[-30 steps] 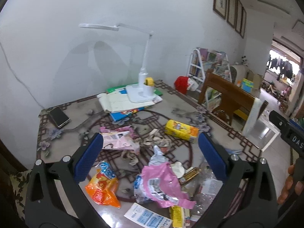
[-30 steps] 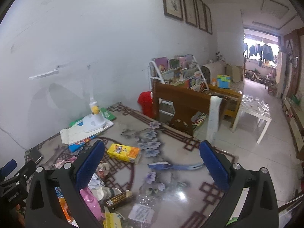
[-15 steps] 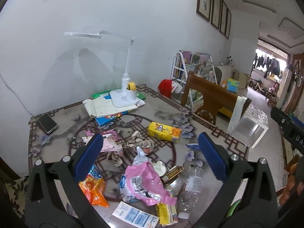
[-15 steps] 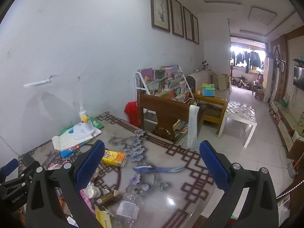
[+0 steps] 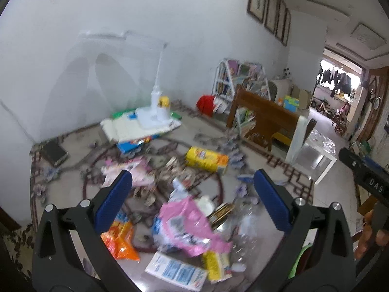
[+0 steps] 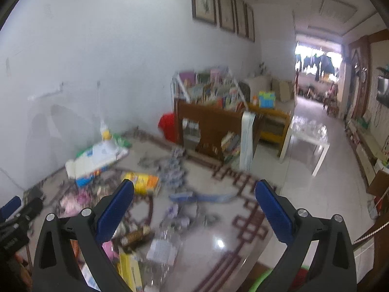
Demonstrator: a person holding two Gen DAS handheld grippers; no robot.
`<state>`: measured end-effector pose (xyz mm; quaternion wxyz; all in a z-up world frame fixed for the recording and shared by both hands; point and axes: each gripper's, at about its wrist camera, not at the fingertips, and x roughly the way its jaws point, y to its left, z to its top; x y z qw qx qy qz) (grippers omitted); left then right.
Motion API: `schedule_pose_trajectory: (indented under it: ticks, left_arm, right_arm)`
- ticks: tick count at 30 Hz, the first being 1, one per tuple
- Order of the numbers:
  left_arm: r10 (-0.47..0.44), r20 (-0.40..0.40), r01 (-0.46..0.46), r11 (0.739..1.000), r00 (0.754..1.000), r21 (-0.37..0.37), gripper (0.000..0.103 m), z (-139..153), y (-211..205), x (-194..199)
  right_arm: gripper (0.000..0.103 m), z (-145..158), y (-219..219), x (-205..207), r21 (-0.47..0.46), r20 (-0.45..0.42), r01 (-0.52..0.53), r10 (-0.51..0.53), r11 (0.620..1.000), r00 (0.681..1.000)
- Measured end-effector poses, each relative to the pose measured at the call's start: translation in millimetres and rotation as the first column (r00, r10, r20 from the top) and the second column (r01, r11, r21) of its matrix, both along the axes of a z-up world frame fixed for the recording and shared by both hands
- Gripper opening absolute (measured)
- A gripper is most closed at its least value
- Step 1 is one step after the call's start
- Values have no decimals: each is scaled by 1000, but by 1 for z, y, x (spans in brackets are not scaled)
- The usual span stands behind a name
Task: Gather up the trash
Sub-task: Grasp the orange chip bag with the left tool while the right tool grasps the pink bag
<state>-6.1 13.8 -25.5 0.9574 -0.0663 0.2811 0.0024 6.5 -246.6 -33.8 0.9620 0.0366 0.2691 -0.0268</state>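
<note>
Trash lies scattered on the patterned glass table [image 5: 73,185]: a pink wrapper [image 5: 192,226], an orange snack bag [image 5: 120,241], a yellow carton [image 5: 206,161], a clear plastic bottle [image 5: 243,226] and a white-blue packet [image 5: 175,271]. My left gripper [image 5: 193,202] is open and empty, held above the pink wrapper. My right gripper [image 6: 194,209] is open and empty above the table's right part, over the bottle [image 6: 165,243]. The yellow carton [image 6: 142,182] also shows in the right wrist view. Both views are blurred.
A white desk lamp [image 5: 155,112] stands on books [image 5: 136,131] at the table's back. A phone [image 5: 54,153] lies at the back left. A wooden chair [image 5: 262,121], a book rack [image 6: 209,87] and a small white table [image 6: 308,136] stand beyond the table.
Both grippers have shifted and tilted over the table; the views moved and are now blurred. Both stay open and empty.
</note>
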Motion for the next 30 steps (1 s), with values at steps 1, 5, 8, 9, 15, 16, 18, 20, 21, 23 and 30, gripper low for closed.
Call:
schedule_pose_trajectory:
  ticks: [1,5,8,9,15,16,18,20,21,23,30]
  left_arm:
    - [16,-37,-16,1000,999,-6,98,-12,11,-1]
    - [82,-165,-80,997,983,18,86,-56,46,-7]
    - [130,-256,-121,991,958,54,64,-89,72,-11]
    - [141,-277,-130,990,951,57,55,-96,80,-11]
    - [198,-368,-190,980,909,60,61,-138,119,4]
    - [197,-369,-188,980,908,61,66,-141,121,8]
    - [183,-380,-171,983,907,65,79,-149,123,20]
    - [159,-398,-151,987,903,53,79,-155,124,33]
    - [146,-409,-138,989,901,50,79,-159,123,38]
    - [129,-443,-121,992,887,47,79,-171,123,49]
    - [92,-472,-103,995,877,3,43,-181,125,54]
  right_arm:
    - [96,-9,2,2,4,-32,-8,8,1000,999]
    - [96,-39,12,7,15,-123,-46,47,999,991]
    - [96,-58,23,12,24,-191,-82,85,996,978]
    - [96,-62,28,13,24,-206,-95,98,995,974]
    - [96,-76,54,23,0,-253,-178,173,984,952]
    - [96,-77,57,24,0,-258,-191,185,981,948]
    - [96,-81,67,28,0,-273,-228,219,974,937]
    - [96,-85,77,33,11,-293,-267,258,964,921]
    - [96,-87,82,35,19,-300,-284,276,959,913]
    - [96,-89,95,41,40,-318,-335,330,941,889]
    - [96,-106,143,60,91,-370,-490,486,867,791]
